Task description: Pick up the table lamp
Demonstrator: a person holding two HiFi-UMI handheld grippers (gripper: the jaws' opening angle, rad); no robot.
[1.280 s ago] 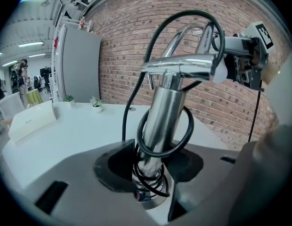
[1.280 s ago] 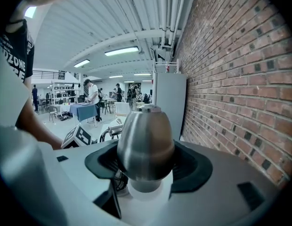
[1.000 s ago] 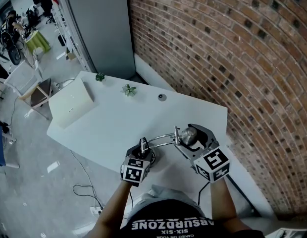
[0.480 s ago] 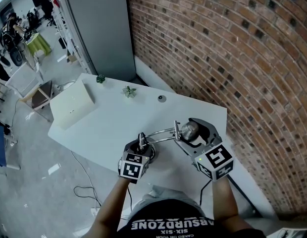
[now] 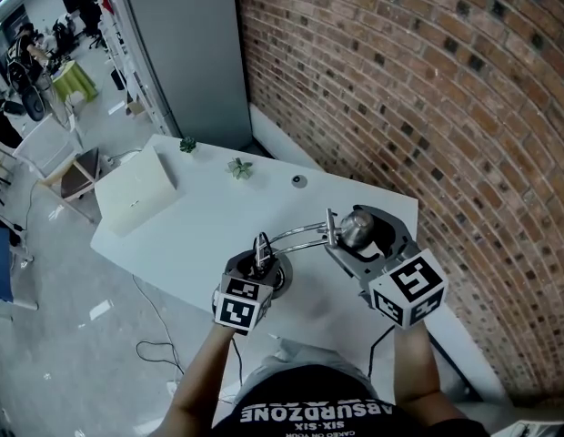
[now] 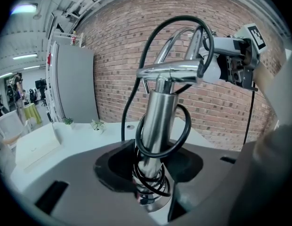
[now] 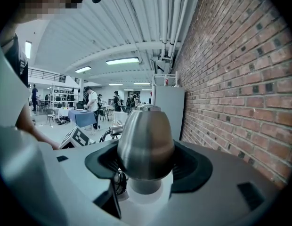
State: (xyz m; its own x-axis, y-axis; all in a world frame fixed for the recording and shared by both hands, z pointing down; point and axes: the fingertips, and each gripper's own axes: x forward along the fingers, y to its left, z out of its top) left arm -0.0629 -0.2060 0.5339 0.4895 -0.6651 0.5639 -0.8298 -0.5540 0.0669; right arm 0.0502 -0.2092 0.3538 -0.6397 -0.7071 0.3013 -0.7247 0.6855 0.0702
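The table lamp is chrome, with a bent arm (image 5: 298, 236), an egg-shaped metal shade (image 5: 357, 227) and a black cord (image 6: 137, 79) coiled round its stem. It hangs above the white table (image 5: 191, 230), carried by both grippers. My left gripper (image 5: 261, 268) is shut on the upright stem (image 6: 158, 121), whose lower end sits between the dark pads. My right gripper (image 5: 362, 237) is shut on the shade (image 7: 145, 142), with one pad on each side of it. The left gripper view also shows the right gripper (image 6: 233, 55) at the end of the lamp arm.
A white box (image 5: 135, 189) lies at the table's far left. Two small plants (image 5: 187, 143) (image 5: 238, 166) and a small round object (image 5: 299, 181) stand along the far edge. A brick wall (image 5: 428, 98) runs along the right, and a grey cabinet (image 5: 186, 53) stands behind the table.
Both grippers have risen together with the lamp held between them, so they look larger and nearer in the head view. Neither grip has changed.
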